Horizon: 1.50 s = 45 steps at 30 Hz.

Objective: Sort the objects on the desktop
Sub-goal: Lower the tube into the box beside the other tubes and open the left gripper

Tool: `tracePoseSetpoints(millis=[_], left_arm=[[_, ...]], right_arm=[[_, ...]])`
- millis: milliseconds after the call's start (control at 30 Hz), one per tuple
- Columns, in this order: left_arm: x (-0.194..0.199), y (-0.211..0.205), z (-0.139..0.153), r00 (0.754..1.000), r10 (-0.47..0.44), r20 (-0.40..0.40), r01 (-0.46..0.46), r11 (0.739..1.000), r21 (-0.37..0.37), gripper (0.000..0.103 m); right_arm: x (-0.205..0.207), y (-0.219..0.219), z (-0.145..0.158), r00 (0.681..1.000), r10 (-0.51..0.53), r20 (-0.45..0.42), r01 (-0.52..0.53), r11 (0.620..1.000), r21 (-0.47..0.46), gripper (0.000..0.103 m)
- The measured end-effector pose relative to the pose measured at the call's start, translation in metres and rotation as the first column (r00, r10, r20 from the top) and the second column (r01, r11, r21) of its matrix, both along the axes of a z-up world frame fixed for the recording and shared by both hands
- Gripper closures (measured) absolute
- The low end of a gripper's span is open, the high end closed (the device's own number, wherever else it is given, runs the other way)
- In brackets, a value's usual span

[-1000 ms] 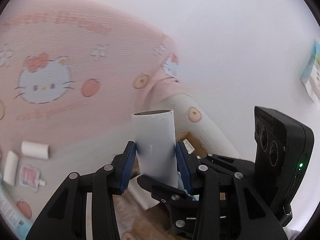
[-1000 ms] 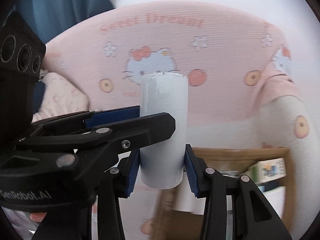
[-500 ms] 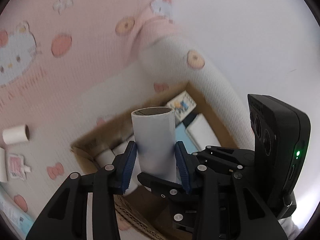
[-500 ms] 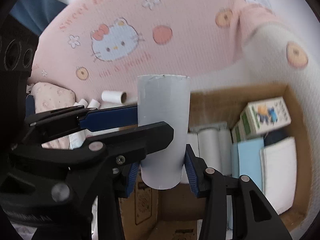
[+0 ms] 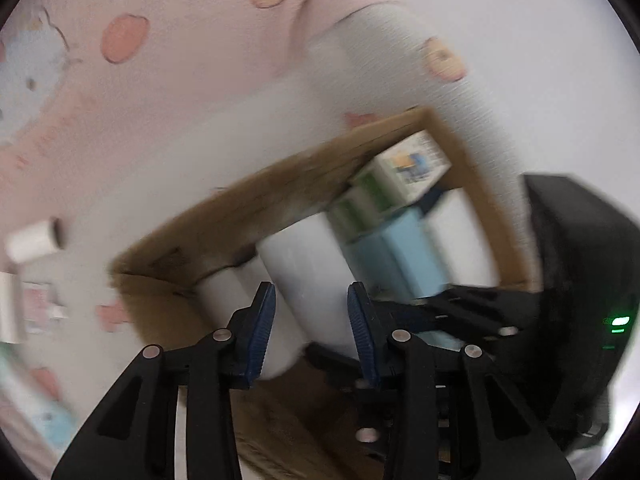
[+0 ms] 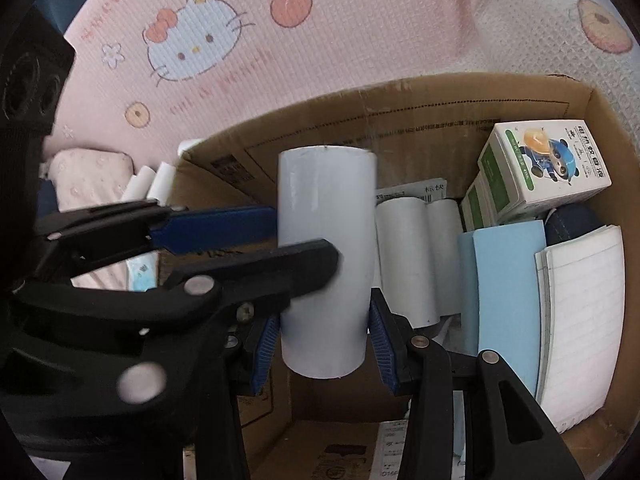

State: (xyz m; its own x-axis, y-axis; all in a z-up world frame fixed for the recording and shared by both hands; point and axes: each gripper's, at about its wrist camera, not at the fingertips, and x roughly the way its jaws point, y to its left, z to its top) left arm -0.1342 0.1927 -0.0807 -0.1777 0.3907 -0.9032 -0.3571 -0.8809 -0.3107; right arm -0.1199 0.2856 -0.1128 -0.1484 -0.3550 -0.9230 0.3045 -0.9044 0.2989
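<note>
Above the open cardboard box (image 6: 400,112) we hold a white roll (image 6: 326,264) upright, its long axis vertical, gripped by both the right gripper (image 6: 324,344) and the left gripper (image 5: 312,332) across its lower half. Inside the box a white-and-green carton (image 6: 544,160) shows a cartoon panda and Chinese characters we cannot read. The pink mat (image 6: 280,48) carries a Hello Kitty face.

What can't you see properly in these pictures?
- Left wrist view: motion blur smears the cardboard box and its contents.
- Right wrist view: the left gripper hides part of the white tube.
- The box's floor is buried under the white rolls and notebooks.
</note>
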Motion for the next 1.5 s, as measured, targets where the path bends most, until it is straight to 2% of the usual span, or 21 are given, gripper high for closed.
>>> tracePoseSetpoints(millis=[67,133,267,333,467,700,800,867,900,967,1100,1267,1333,1367,1400,1500], left_arm=[[-0.001,0.001,-0.004,1.000,-0.010,-0.018,0.009,0.998,-0.064,0.062],[-0.001,0.001,-0.007,0.999,-0.024,-0.022,0.022,0.996,-0.087,0.063],[-0.003,-0.007,-0.013,0.999,-0.033,0.006,0.034,0.996,-0.084,0.068],[-0.005,-0.011,-0.013,1.000,-0.026,0.003,0.027,0.996,-0.083,0.069],[-0.010,-0.011,-0.015,0.999,-0.036,0.028,0.038,0.997,-0.069,0.071],[-0.013,0.002,-0.018,0.984,-0.160,0.082,0.171,0.975,-0.141,0.072],[-0.016,-0.001,-0.018,0.983,-0.151,0.099,0.163,0.978,-0.129,0.072],[-0.017,-0.003,-0.016,0.985,-0.143,0.093,0.154,0.980,-0.128,0.072],[-0.017,-0.003,-0.016,0.985,-0.145,0.090,0.155,0.980,-0.128,0.074],[-0.014,-0.001,-0.013,0.984,-0.157,0.090,0.167,0.978,-0.126,0.078],[-0.010,0.005,-0.007,0.979,-0.184,0.084,0.192,0.975,-0.113,0.078],[-0.007,0.014,-0.009,0.975,-0.199,0.098,0.211,0.968,-0.134,0.078],[-0.006,0.017,-0.015,0.971,-0.203,0.129,0.220,0.966,-0.133,0.078],[-0.006,0.019,-0.017,0.969,-0.203,0.138,0.221,0.966,-0.132,0.078],[-0.006,0.021,-0.020,0.968,-0.206,0.144,0.224,0.966,-0.129,0.078],[-0.007,0.025,-0.025,0.966,-0.204,0.158,0.225,0.966,-0.128,0.078]], right_arm=[[-0.003,-0.002,-0.005,1.000,0.006,0.011,-0.006,1.000,-0.009,0.063],[-0.006,-0.005,-0.008,1.000,0.016,0.019,-0.015,0.999,-0.032,0.063],[-0.007,-0.021,-0.012,0.999,0.045,0.004,-0.045,0.999,-0.018,0.063],[-0.010,-0.027,-0.017,1.000,0.026,0.017,-0.026,1.000,0.004,0.063],[-0.015,-0.027,-0.026,0.997,-0.021,0.070,0.023,0.999,-0.026,0.063],[-0.016,-0.029,-0.033,0.997,-0.042,0.061,0.043,0.999,-0.027,0.062],[-0.017,-0.030,-0.031,0.998,-0.037,0.046,0.039,0.999,-0.027,0.061],[-0.016,-0.030,-0.027,0.999,-0.033,0.038,0.034,0.999,-0.038,0.053],[-0.016,-0.030,-0.026,0.999,-0.029,0.039,0.031,0.999,-0.044,0.052],[-0.014,-0.030,-0.024,0.999,-0.022,0.039,0.024,0.999,-0.039,0.052],[-0.007,-0.027,-0.020,0.999,-0.009,0.035,0.010,0.999,-0.032,0.052],[0.005,-0.022,-0.017,0.999,0.001,0.045,0.000,1.000,-0.023,0.052],[0.009,-0.021,-0.017,0.999,0.012,0.051,-0.011,1.000,-0.012,0.057],[0.011,-0.021,-0.018,0.998,0.016,0.052,-0.016,1.000,-0.004,0.062],[0.013,-0.021,-0.019,0.998,0.020,0.060,-0.020,1.000,-0.002,0.071],[0.014,-0.021,-0.026,0.994,0.010,0.110,-0.007,1.000,-0.022,0.076]])
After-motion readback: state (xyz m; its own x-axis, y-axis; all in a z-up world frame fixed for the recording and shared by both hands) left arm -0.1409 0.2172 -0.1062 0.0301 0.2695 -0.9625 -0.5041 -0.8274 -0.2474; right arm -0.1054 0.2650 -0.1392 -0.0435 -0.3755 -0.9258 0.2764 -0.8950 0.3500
